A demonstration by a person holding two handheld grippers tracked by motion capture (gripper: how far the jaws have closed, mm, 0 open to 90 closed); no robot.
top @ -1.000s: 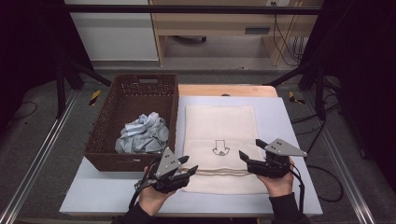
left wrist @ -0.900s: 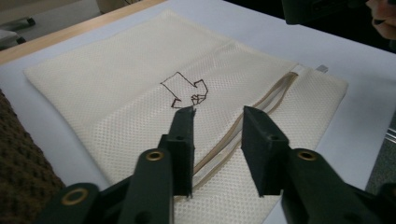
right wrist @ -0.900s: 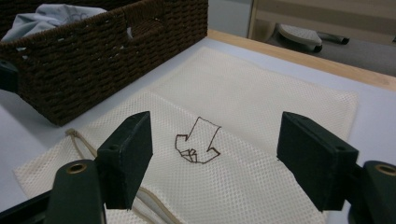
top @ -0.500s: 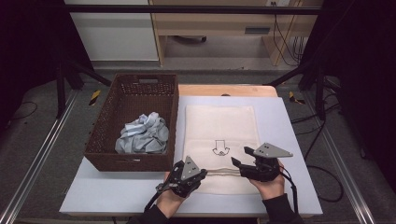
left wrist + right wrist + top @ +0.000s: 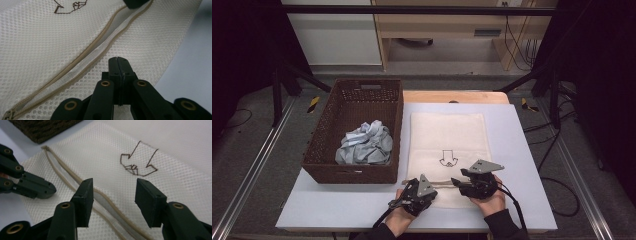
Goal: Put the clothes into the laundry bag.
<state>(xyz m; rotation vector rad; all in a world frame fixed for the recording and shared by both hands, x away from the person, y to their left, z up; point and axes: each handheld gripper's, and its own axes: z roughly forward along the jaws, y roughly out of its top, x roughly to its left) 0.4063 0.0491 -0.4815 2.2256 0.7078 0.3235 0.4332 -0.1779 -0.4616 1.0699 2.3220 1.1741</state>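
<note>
While my left gripper (image 5: 414, 192) sits at the near left corner of the mesh laundry bag (image 5: 447, 135), its jaws have just closed fully, meeting at the fabric just below the zipper (image 5: 100, 53); whether mesh is caught I cannot tell. My right gripper (image 5: 112, 201) has its jaws about half apart, still closing, straddling the partly open zipper without pressing it. The bag lies flat mid-desk, touching the wicker basket (image 5: 357, 172); bare desk (image 5: 522, 150) stays free to its right.
</note>
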